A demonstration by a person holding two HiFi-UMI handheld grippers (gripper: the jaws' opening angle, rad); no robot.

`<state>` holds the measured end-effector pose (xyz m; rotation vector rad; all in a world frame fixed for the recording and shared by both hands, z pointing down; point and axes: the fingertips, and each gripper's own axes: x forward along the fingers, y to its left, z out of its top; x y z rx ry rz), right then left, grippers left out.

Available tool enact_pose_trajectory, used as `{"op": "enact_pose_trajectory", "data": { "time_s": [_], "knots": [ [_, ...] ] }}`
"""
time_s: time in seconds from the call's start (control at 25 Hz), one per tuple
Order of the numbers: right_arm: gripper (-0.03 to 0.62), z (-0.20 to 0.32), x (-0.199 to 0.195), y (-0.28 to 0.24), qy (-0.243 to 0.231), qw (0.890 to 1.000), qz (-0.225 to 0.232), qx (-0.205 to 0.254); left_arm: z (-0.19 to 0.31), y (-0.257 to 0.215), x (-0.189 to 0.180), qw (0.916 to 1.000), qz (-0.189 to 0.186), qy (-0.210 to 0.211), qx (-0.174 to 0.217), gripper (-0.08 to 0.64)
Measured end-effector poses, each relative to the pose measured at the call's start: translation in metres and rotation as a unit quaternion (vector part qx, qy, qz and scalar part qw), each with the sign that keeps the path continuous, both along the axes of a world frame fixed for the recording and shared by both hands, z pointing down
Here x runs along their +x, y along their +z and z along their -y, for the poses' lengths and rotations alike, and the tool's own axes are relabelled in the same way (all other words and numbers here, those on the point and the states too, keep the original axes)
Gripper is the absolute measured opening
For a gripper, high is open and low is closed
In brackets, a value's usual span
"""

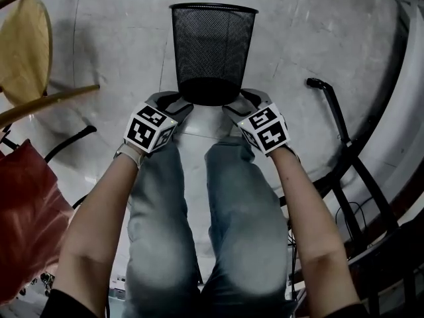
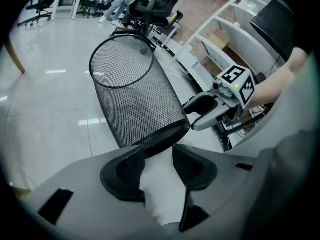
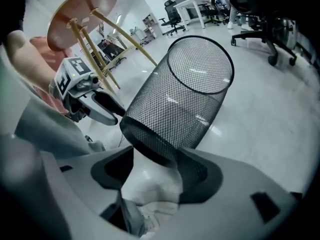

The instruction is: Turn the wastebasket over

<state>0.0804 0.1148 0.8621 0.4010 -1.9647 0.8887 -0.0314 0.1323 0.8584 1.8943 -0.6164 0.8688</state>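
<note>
A black wire-mesh wastebasket (image 1: 212,45) stands upright on the pale floor, open rim up, just ahead of the person's knees. My left gripper (image 1: 177,103) is at the left of its dark base band, and my right gripper (image 1: 237,103) is at the right. In the left gripper view the base edge of the wastebasket (image 2: 135,94) lies at the tips of my left gripper (image 2: 159,151). Its jaws are apart, with floor showing between them. In the right gripper view the wastebasket (image 3: 185,94) meets my right gripper (image 3: 155,156) the same way, jaws wide. No pad is seen pressing the mesh.
A wooden stool (image 1: 26,45) stands at the left with a red bag (image 1: 26,211) below it. A black chair base (image 1: 344,144) lies at the right. The person's jeans-clad legs (image 1: 199,230) fill the foreground. Office chairs (image 3: 260,14) stand further off.
</note>
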Motion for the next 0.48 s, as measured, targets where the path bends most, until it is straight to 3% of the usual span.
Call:
{"op": "enact_pose_trajectory", "data": {
  "time_s": [0.12,0.2,0.36,0.48],
  "knots": [
    [0.275,0.015,0.002,-0.014,0.006,1.0,-0.003,0.006,0.001,-0.015,-0.001,0.9997,-0.006,-0.024,-0.008,0.178],
    [0.275,0.028,0.003,-0.027,0.012,1.0,0.001,0.013,0.002,-0.034,-0.004,0.9978,-0.017,-0.063,-0.015,0.178],
    [0.275,0.07,0.004,-0.06,-0.016,0.999,0.006,0.042,0.005,-0.083,-0.009,0.9825,-0.05,-0.177,-0.03,0.178],
    [0.281,0.105,0.0,-0.082,-0.048,0.996,0.001,0.069,0.0,-0.118,-0.013,0.9731,-0.057,-0.22,-0.035,0.178]
  ]
}}
